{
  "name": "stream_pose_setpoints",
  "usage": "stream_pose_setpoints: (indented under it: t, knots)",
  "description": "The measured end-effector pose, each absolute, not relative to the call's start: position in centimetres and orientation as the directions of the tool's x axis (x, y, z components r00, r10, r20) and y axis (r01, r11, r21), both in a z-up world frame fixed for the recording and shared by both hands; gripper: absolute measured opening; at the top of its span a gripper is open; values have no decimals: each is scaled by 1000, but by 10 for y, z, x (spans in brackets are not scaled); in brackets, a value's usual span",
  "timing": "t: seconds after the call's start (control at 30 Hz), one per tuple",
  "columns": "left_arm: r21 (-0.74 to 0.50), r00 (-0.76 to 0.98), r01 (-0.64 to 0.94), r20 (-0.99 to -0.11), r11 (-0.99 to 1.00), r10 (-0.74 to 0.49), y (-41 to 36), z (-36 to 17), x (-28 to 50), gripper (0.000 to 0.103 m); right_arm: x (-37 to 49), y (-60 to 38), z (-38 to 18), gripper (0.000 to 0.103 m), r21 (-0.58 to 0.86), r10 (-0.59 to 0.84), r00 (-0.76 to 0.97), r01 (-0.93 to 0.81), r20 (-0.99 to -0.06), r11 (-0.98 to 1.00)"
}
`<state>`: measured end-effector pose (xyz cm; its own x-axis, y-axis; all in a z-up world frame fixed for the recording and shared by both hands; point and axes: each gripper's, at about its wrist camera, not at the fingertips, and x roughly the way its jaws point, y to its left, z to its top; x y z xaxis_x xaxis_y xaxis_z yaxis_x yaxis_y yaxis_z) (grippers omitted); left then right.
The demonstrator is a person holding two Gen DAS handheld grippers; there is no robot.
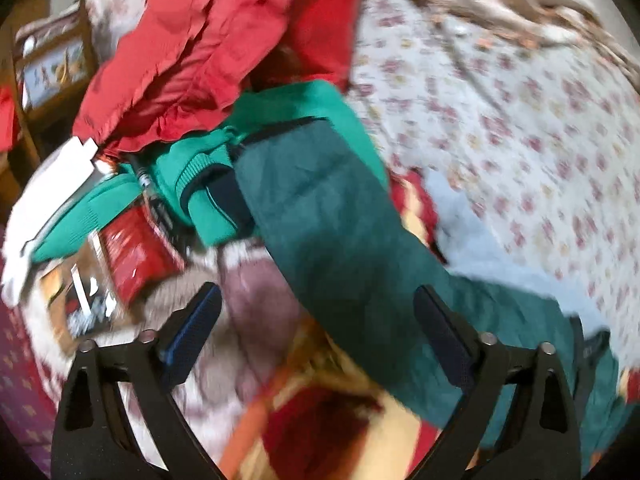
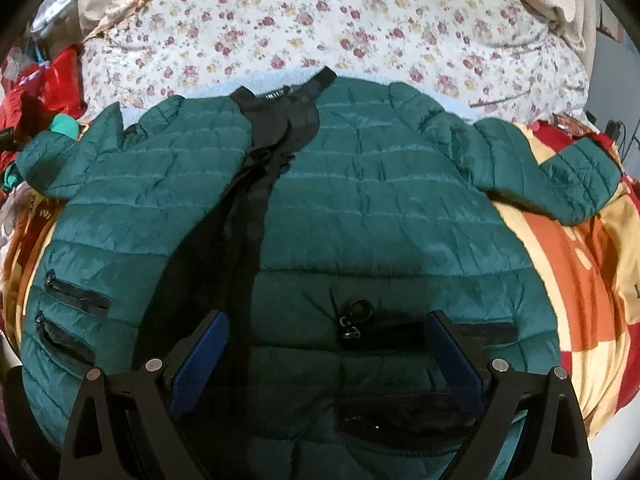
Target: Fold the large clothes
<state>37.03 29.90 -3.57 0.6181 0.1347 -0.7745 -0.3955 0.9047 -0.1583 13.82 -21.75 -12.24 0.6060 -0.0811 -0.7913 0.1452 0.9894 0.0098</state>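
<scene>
Right wrist: jacket (image 2: 360,200) flat on bed (image 2: 320,20), front up. Quilted, light, soft, slippery; take at sleeve cuff or hem. Right gripper (image 2: 326,334) agape above hem, empty; left gripper (image 1: 318,308) agape beside sleeve, empty.

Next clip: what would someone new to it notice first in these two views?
A dark green puffer jacket spread flat across the bed, front up, sleeves out to both sides, fills the right wrist view. Behind it lies a floral sheet. In the blurred left wrist view, a heap of red clothes sits beyond the jacket's sleeve.
</scene>
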Motion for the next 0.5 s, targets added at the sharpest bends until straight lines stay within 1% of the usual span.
stream_pose_setpoints:
  t: [0.03, 0.13, 0.23, 0.3, 0.37, 0.4, 0.43, 0.5]
  knots:
    - [-165, 601, -412, -789, 896, 130, 308, -42, 381, 83, 139, -218, -124, 97, 7, -85, 606, 148, -791, 989]
    - [-203, 576, -414, -813, 887, 83, 319, -57, 399, 79, 142, -219, -127, 97, 1, -89, 607, 146, -790, 989]
    - [-212, 561, -422, -825, 881, 70, 321, -69, 416, 79, 146, -220, -130, 97, -4, -94, 603, 148, -793, 989]
    - [-208, 550, -445, -831, 871, 82, 321, -76, 423, 78, 149, -220, -133, 97, -16, -104, 601, 150, -793, 989]
    - [-187, 555, -467, -823, 864, 122, 320, -76, 426, 59, 149, -218, -134, 97, -32, -115, 602, 147, -790, 989]
    - [-181, 551, -466, -826, 866, 124, 319, -75, 427, 30, 150, -217, -134, 97, -39, -120, 604, 146, -788, 989]
    - [-183, 538, -462, -836, 868, 110, 318, -76, 428, 14, 151, -217, -135, 97, -43, -123, 605, 146, -787, 988]
    - [-175, 534, -465, -837, 868, 117, 315, -71, 426, 11, 151, -217, -135, 97, -46, -126, 608, 145, -784, 988]
